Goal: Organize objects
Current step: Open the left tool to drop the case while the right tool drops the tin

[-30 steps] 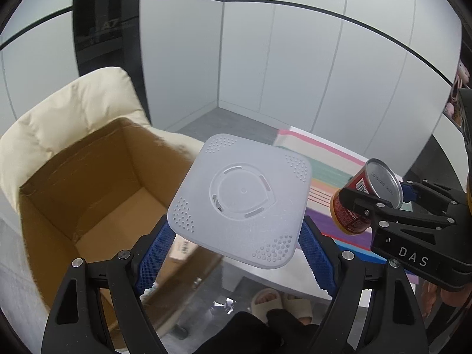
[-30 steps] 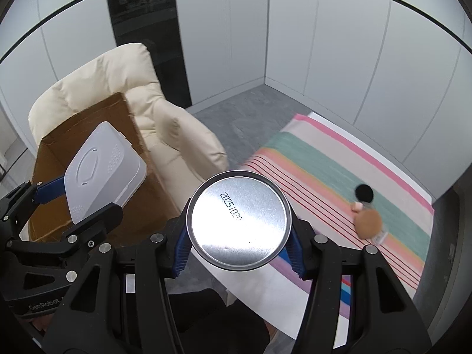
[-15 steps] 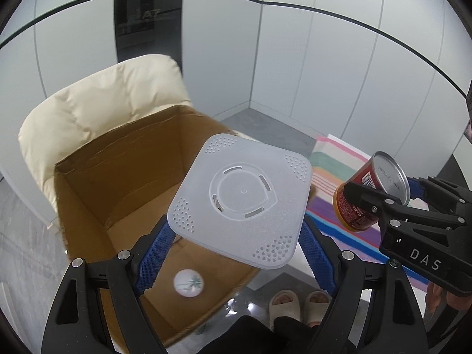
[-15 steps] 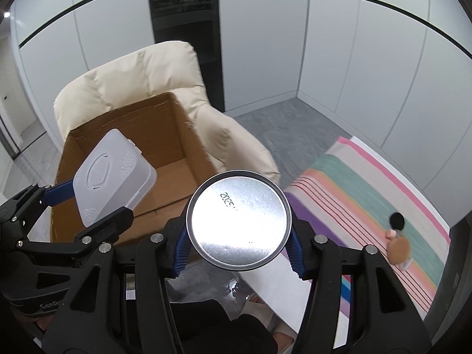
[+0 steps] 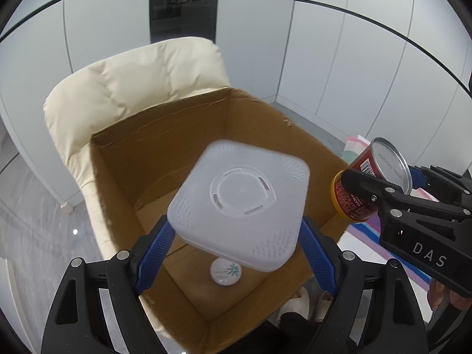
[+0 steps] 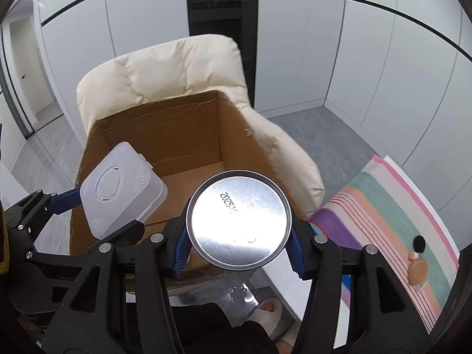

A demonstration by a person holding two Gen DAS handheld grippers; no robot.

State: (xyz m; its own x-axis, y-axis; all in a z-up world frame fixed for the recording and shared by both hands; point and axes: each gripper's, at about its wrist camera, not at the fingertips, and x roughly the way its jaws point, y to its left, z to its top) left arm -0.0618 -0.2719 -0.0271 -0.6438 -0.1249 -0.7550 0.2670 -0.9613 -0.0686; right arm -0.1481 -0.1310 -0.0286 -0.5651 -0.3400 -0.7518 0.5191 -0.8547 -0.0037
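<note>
My left gripper (image 5: 236,253) is shut on a white square plastic box (image 5: 239,203) and holds it above the open cardboard box (image 5: 165,141) that sits on a cream armchair (image 5: 132,82). My right gripper (image 6: 239,250) is shut on a red tin can (image 6: 239,221), silver end toward the camera, held over the cardboard box's (image 6: 165,124) near right edge. The can (image 5: 368,180) also shows in the left wrist view, right of the white box. The white box (image 6: 121,188) also shows in the right wrist view. A small white round object (image 5: 225,271) lies on the cardboard box's floor.
A striped cloth (image 6: 392,203) covers a table at the right, with a small brown toy (image 6: 417,270) on it. White wall panels stand behind the armchair (image 6: 177,67). Feet in slippers (image 6: 265,315) show on the grey floor below.
Both grippers have swung left with their loads, from beside the table to above the cardboard box. The box's inside and the round object in it have come into view.
</note>
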